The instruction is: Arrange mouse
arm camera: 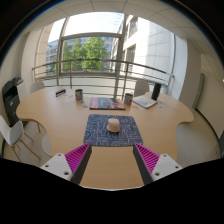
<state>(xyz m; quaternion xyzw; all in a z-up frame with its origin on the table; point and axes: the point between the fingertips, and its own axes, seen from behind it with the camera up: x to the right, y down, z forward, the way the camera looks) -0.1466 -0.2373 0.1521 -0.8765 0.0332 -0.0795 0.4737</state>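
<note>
Fingers of the hand-held gripper (112, 160) are spread wide and hold nothing, the magenta pads (77, 157) facing each other above the near edge of the tabletop (60, 120). It is raised and points forward, level. Beyond the fingers, well apart from them, the mouse (113, 125) lies on a dark patterned mat (112, 131).

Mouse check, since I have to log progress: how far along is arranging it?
Looks done: the mouse already lies on the mouse pad. In hand: nothing; the gripper is open and empty, short of the pad. Left: possibly only straightening the mouse.
</note>
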